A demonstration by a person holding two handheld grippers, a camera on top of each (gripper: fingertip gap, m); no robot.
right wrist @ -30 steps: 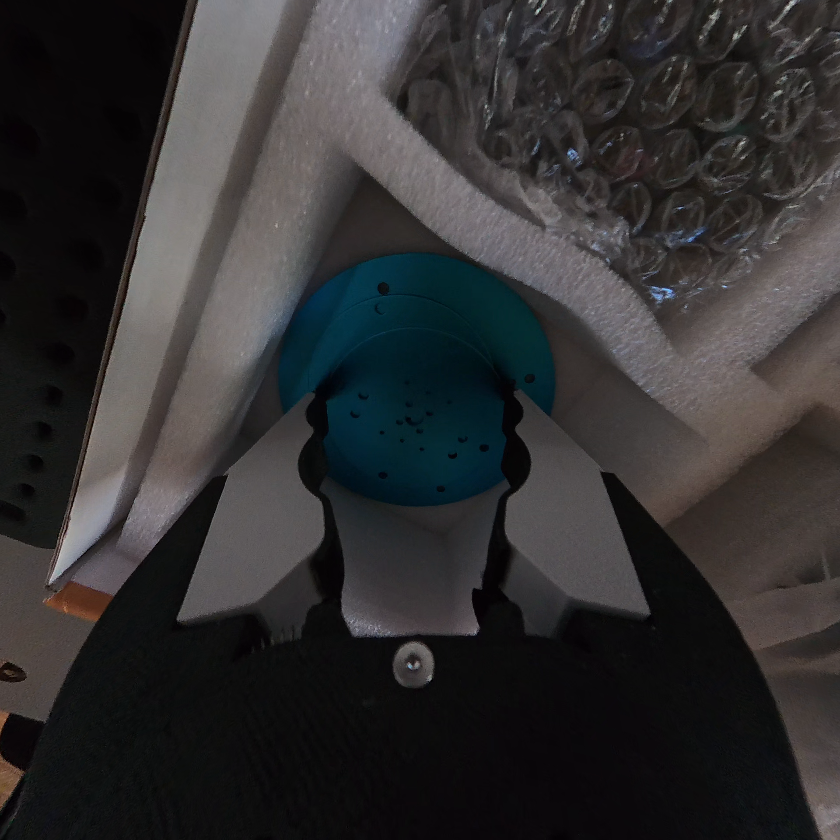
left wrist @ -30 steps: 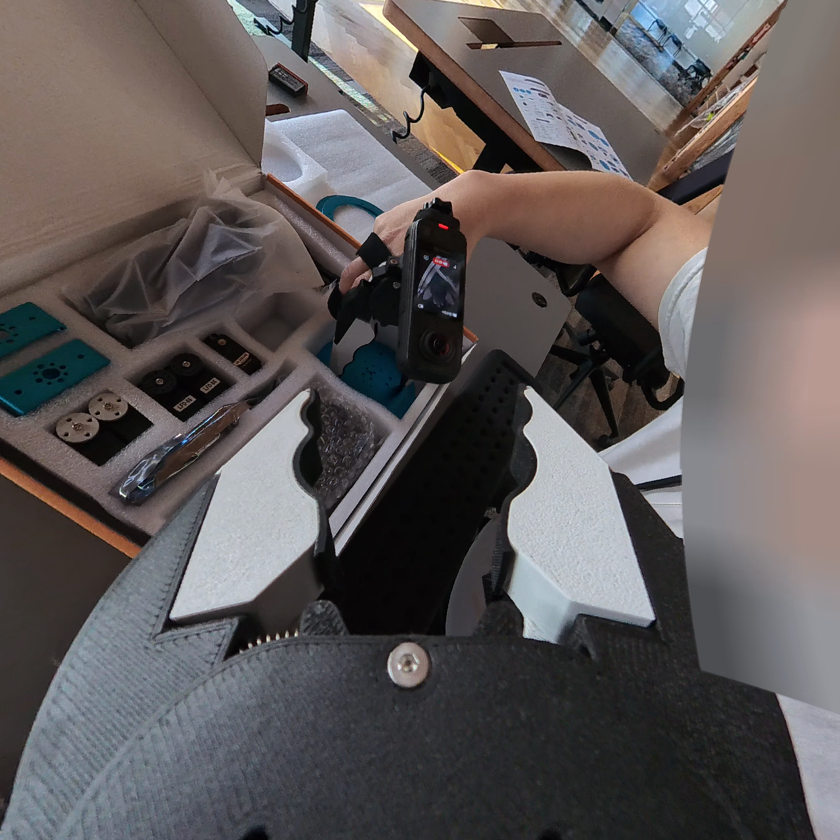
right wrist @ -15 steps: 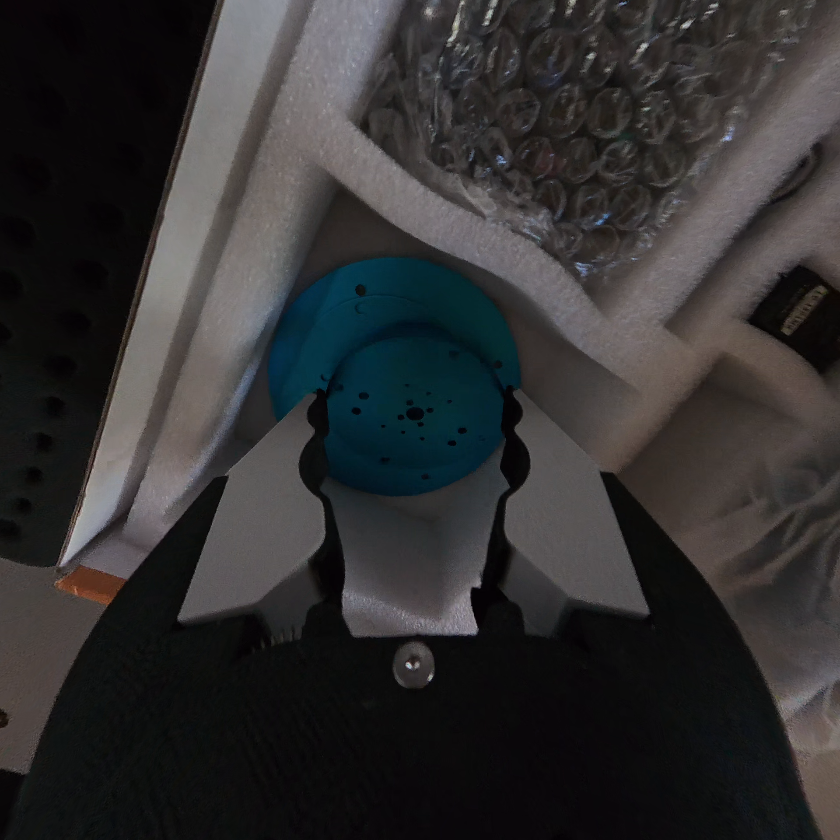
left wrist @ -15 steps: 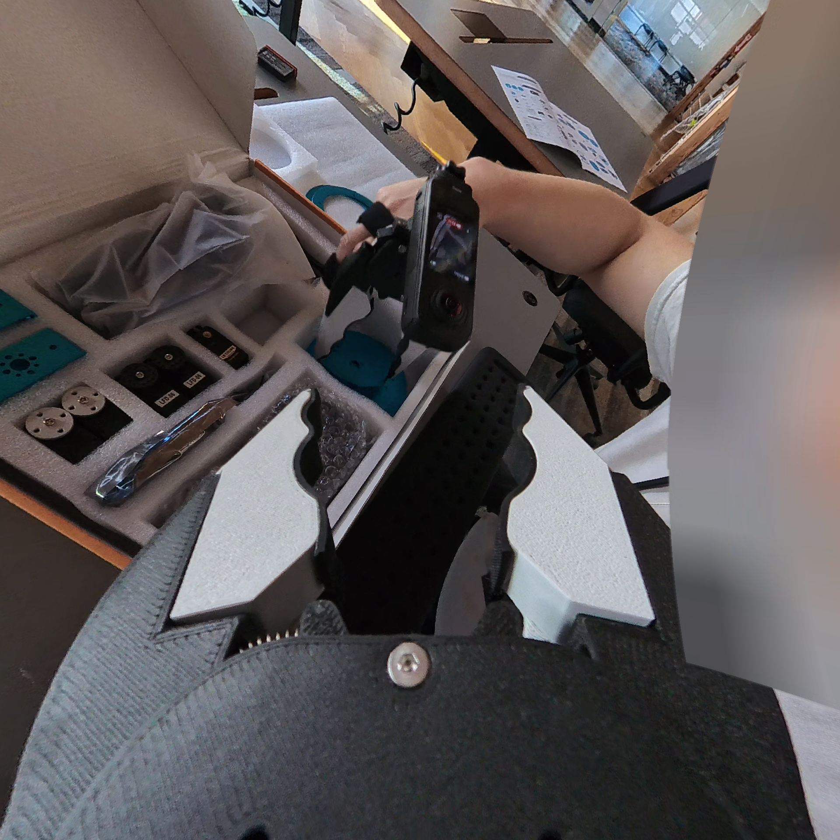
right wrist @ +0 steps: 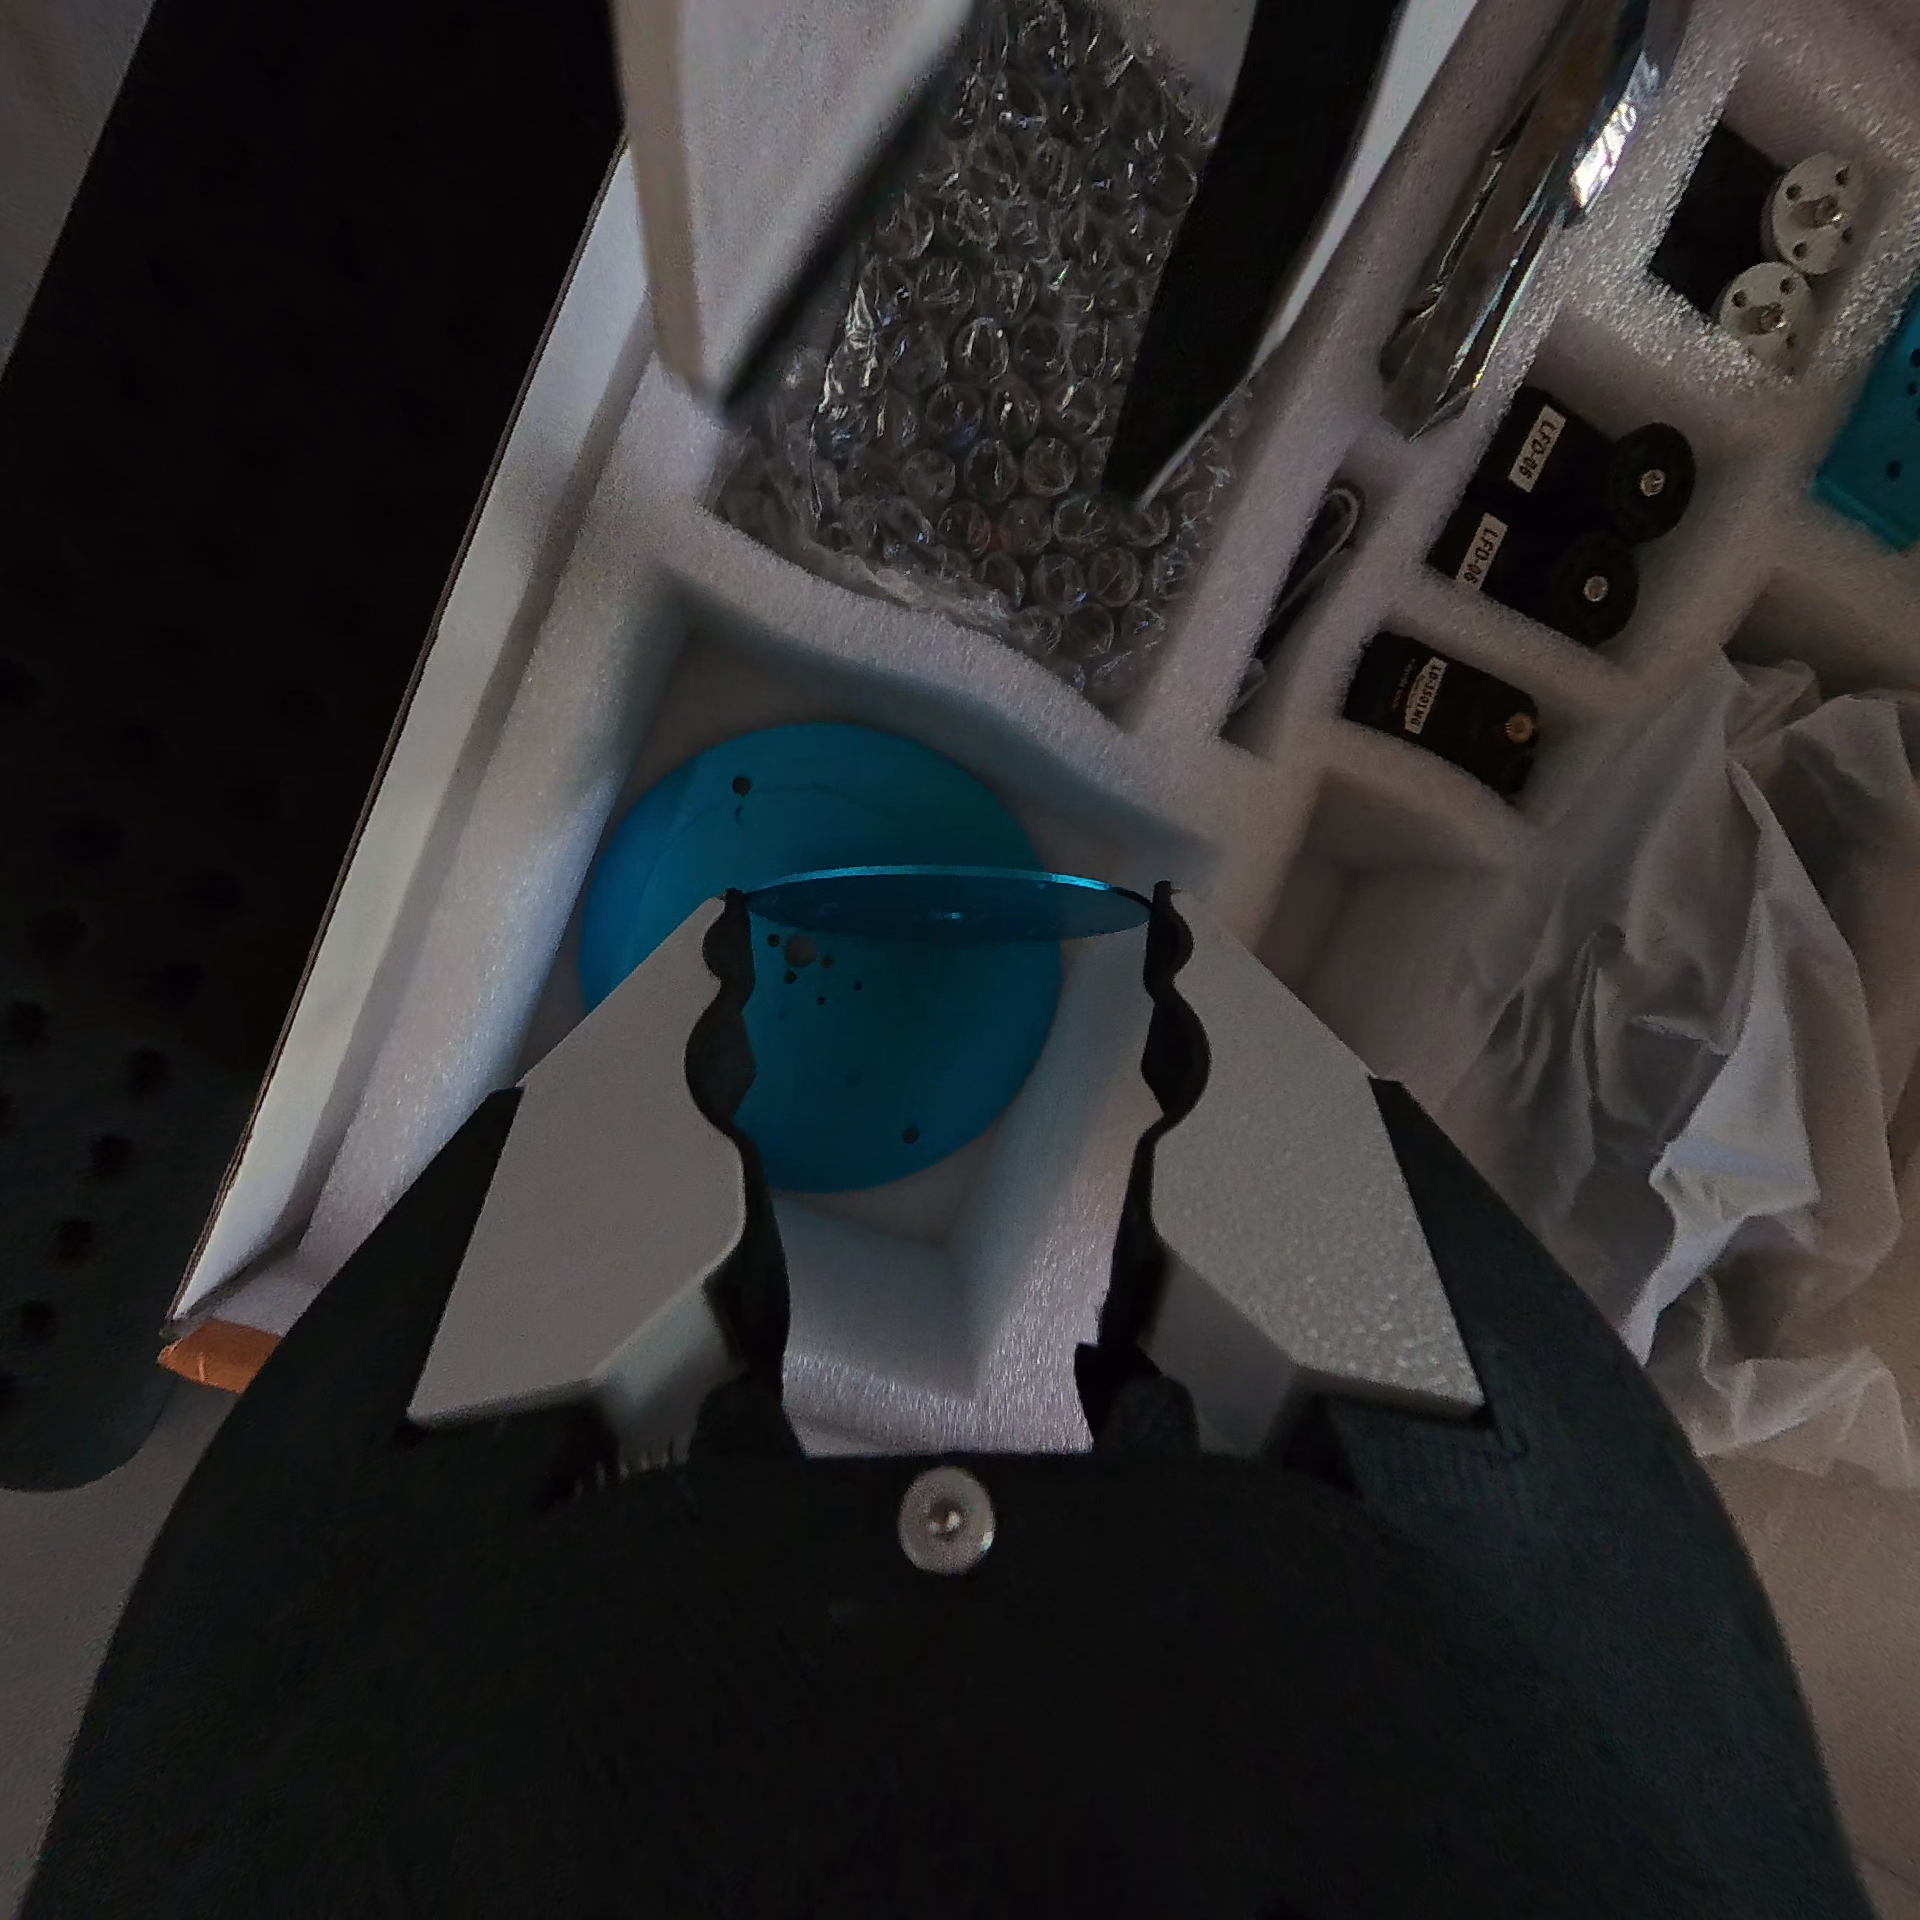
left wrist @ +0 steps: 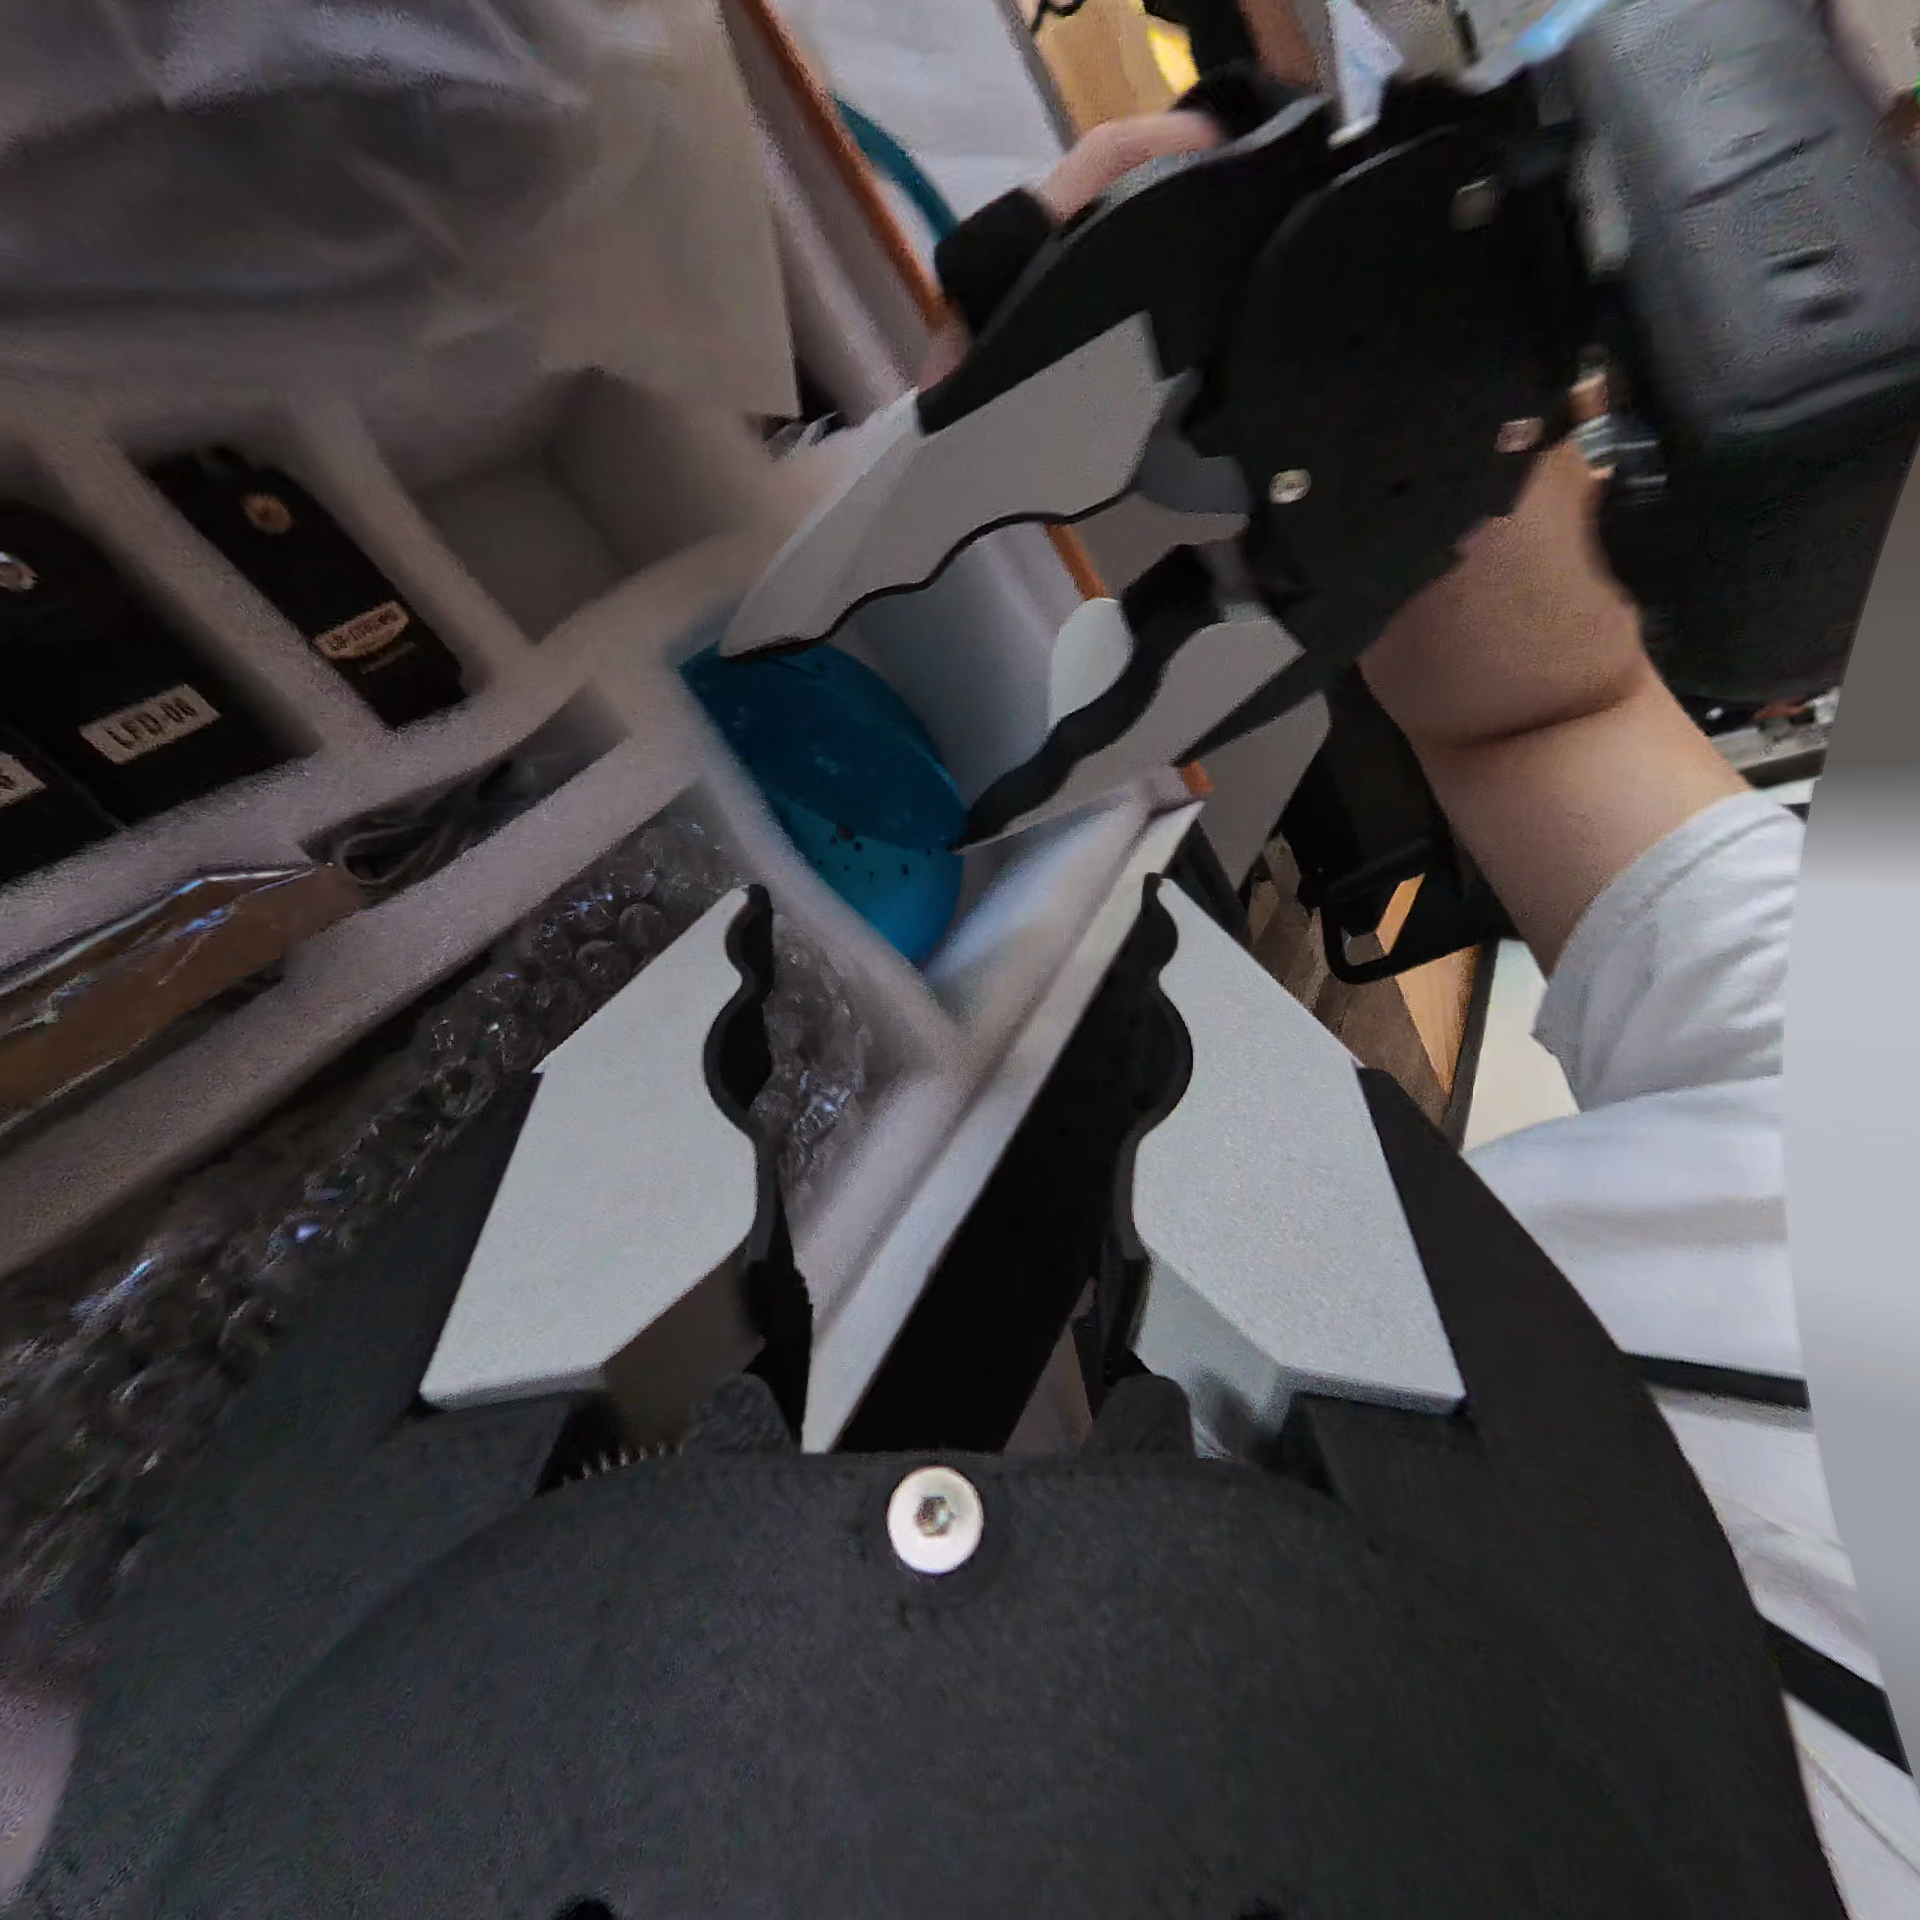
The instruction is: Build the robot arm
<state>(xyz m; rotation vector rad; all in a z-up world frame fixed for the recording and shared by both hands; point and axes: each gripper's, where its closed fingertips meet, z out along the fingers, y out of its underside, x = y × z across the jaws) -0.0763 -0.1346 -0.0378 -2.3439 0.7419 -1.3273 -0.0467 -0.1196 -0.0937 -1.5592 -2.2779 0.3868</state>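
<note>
Your right gripper (right wrist: 945,906) clamps a blue disc (right wrist: 940,907) by its rim above the blue discs (right wrist: 831,1039) in the foam tray's (right wrist: 1091,821) corner pocket; your left gripper (left wrist: 948,902) hangs open, empty, over the tray's edge.

White labels on black servos (right wrist: 1493,545)

I am seeing a bubble-wrap bundle (right wrist: 966,343) lying in the foam tray (right wrist: 1132,790) just ahead of my right gripper (right wrist: 945,899), with black servos (right wrist: 1439,717) sitting in pockets ahead to its right. A silver foil packet (right wrist: 1538,208) is lying farther ahead, and crumpled white plastic (right wrist: 1714,987) is bunching up at its right.
</note>
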